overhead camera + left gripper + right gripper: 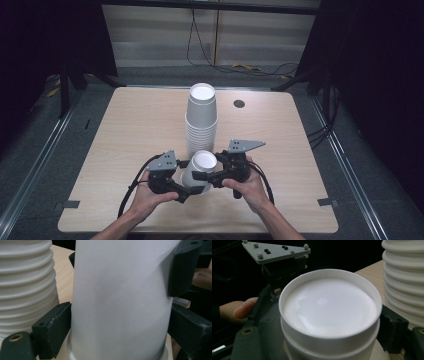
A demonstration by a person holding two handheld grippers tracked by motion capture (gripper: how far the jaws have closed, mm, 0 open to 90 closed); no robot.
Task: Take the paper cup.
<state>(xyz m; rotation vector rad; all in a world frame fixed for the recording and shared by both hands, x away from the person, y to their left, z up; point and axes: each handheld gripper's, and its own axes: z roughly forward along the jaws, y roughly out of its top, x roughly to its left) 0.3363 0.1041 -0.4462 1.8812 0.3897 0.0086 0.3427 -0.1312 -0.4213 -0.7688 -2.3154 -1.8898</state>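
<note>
both grippers on the upside-down cups, front centre of the table

i see two white paper cups (199, 171) nested together and standing upside down on the table (125, 130), just in front of the tall stack of cups (201, 119). from the high view they sit near the stack but i can't confirm whether they touch it.

left gripper (187, 186): low on the cups near the table. in the left gripper view its jaws bracket the lower wall, one on each side. the left-hand pad looks right against the paper and the other sits at the wall's edge, but i can't see it pressing. i read it as half open, the cups between the jaws and not clamped.

right gripper (204, 174): higher up, near the upturned base. in the right gripper view its jaws straddle the upper cup just under the base rim, where a seam shows the top cup sitting over the one below. probably gripping it, but the pad contact is hidden behind the cup, so i can't say for sure.

the person's hands hold both grippers from the near edge.
</note>
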